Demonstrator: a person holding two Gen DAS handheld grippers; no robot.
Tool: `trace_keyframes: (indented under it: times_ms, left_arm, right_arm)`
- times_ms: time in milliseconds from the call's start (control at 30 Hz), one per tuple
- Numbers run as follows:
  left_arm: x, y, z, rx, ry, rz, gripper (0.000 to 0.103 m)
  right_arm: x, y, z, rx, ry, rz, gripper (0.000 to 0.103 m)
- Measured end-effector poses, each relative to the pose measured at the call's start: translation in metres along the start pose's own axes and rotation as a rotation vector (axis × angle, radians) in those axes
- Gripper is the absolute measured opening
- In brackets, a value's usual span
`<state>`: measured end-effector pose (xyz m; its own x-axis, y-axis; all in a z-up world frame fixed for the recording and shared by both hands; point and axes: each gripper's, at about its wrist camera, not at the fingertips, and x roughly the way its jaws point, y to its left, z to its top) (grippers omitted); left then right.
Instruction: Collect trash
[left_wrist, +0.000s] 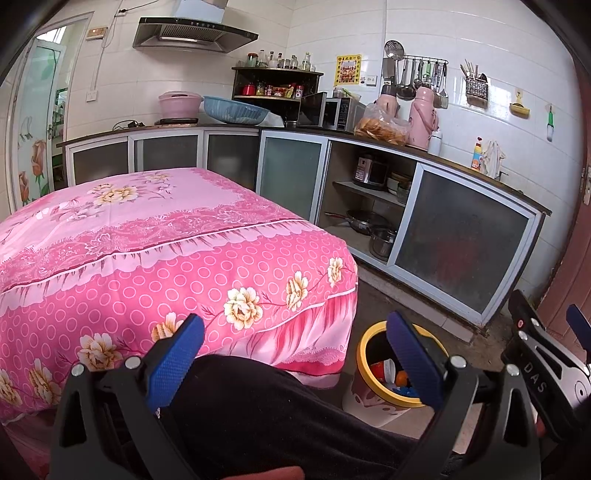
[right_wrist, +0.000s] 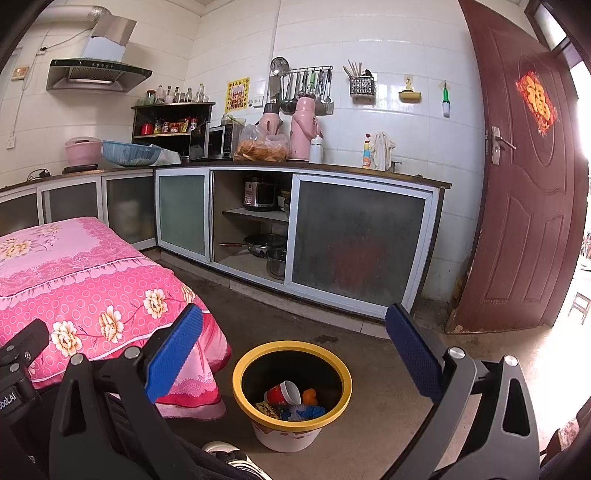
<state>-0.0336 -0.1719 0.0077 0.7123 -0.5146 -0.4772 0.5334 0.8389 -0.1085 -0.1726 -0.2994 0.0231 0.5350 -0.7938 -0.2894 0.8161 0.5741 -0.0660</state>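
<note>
holding nothing: left gripper (left_wrist: 295, 362) has its blue pads spread wide, and between them sit only the operator's dark trouser leg and the floor. right gripper (right_wrist: 293, 354) likewise gapes wide and empty, aimed down over the yellow-rimmed bin (right_wrist: 240, 376), which stands on the concrete floor just beside the hanging corner of the pink floral tablecloth (right_wrist: 85, 280).

bin contents, right view: red paper cup (right_wrist: 282, 392) tipped on its side, orange piece (right_wrist: 309, 397), blue scraps (right_wrist: 306, 411), a yellow wrapper. judgement: the bin sits at the table corner, within reach of both claws, so that items lifted off the table go straight in.

left view: the tabletop under the cloth (left_wrist: 147, 206) shows no loose litter; its near left part is out of frame. floor around the bin also shows none.

judgement: collection looks finished or close to it; wide jaws over the bin fit a drop posture.

farther out: kitchen counter (right_wrist: 332, 171) with thermos flasks and a bag of food, an open cabinet with pots, and a brown door (right_wrist: 524, 206) ajar.
</note>
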Motion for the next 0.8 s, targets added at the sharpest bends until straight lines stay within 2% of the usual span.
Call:
trace_keyframes:
  times_ms: [800]
  left_arm:
    - [0.0016, -0.0015, -0.0013, -0.013, 0.010, -0.011, 0.095]
  right_arm:
    - [0.0030, 0.0007, -0.0038, -0.002, 0.008, 0.000, 0.095]
